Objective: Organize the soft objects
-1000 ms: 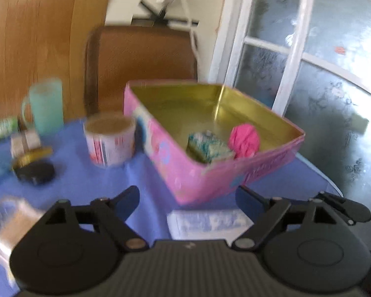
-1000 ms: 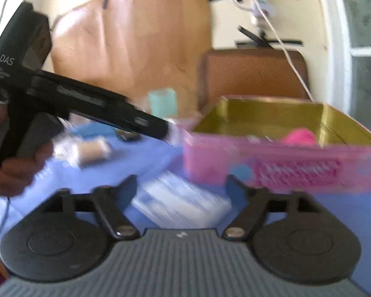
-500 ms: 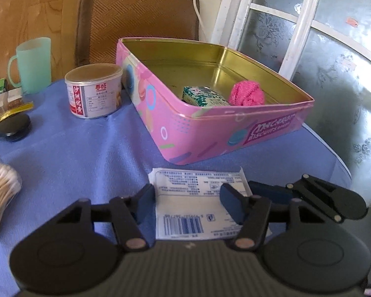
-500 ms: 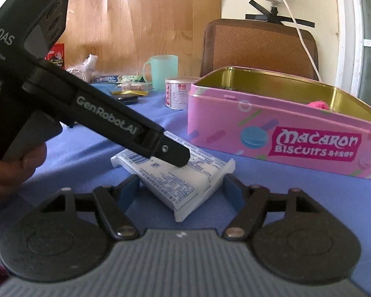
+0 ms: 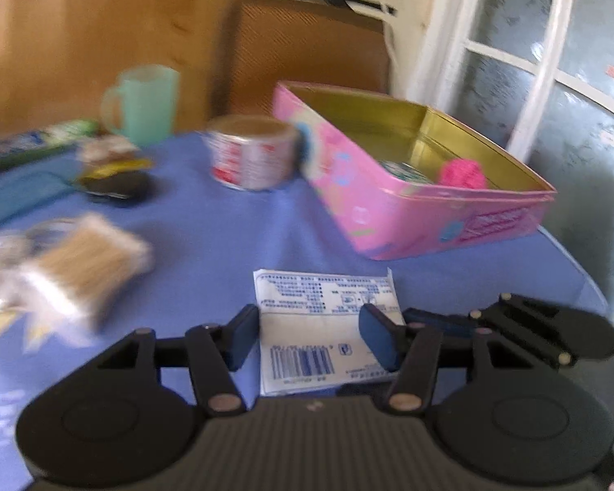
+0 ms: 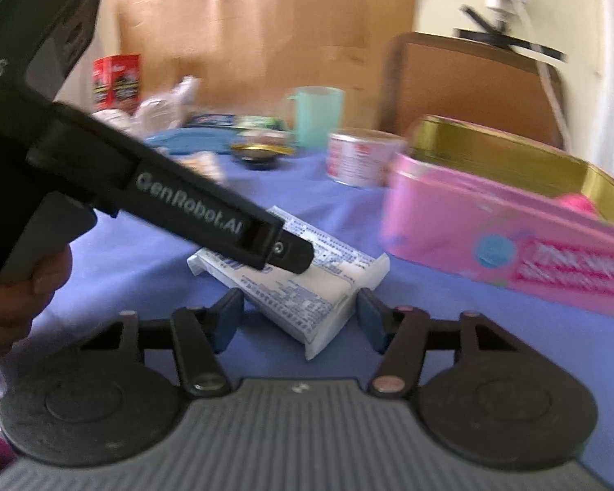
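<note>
Lying flat, crinkly white tissue pack (image 5: 323, 327) between closing jaws

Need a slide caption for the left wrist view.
Left tongs, closing, straddle a white tissue pack on the blue tablecloth, pink tin beyond.

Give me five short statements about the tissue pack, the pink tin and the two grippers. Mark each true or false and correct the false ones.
1. The white tissue pack lies on the blue tablecloth. True.
2. The pink tin is closed with a lid. False: it is open, its gold inside showing.
3. A pink ball sits inside the tin. True.
4. The left gripper is over the mint mug. False: its fingers flank the tissue pack.
5. The right gripper holds the can. False: its jaws flank the pack.
</note>
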A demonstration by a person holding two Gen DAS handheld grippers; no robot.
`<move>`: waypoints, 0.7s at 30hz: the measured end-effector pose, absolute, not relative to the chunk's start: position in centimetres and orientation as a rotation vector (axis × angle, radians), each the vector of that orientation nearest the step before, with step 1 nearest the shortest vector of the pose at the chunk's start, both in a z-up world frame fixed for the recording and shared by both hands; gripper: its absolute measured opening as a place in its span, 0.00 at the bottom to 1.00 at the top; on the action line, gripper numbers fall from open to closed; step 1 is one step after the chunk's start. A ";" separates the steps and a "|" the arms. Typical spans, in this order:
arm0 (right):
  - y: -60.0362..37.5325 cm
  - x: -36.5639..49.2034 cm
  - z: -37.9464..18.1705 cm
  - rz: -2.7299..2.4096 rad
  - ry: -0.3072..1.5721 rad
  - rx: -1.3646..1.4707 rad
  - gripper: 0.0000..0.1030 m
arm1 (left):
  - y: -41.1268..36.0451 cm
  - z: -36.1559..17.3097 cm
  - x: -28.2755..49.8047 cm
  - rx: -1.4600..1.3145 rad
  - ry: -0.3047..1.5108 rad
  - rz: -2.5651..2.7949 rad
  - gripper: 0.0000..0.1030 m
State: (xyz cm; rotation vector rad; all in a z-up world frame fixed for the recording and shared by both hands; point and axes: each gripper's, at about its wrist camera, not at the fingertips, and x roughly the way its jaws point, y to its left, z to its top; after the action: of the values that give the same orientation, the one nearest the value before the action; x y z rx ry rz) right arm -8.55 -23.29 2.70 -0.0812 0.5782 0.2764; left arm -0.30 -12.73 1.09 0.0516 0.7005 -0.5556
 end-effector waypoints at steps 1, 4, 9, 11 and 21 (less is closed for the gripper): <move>-22.4 -8.2 2.9 0.302 0.578 -0.100 0.59 | -11.7 1.1 -0.7 0.053 0.684 -0.526 0.53; -19.9 -7.1 2.8 0.352 0.585 -0.168 0.60 | -8.6 0.7 -1.1 0.022 0.682 -0.472 0.53; -18.7 -5.9 2.6 0.336 0.590 -0.179 0.64 | -4.3 0.4 -0.7 -0.072 0.680 -0.424 0.56; -19.2 -5.8 2.5 0.335 0.600 -0.147 0.65 | -3.4 0.0 -0.4 -0.095 0.683 -0.430 0.61; -19.5 -5.4 2.4 0.363 0.620 -0.081 0.60 | -5.5 0.0 1.6 -0.067 0.688 -0.529 0.51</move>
State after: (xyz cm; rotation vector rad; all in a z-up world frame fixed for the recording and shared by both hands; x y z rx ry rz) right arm -5.37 -19.48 2.36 -0.0806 0.6204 0.3628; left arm 1.63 -5.49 0.03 -0.0668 0.6876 -0.5293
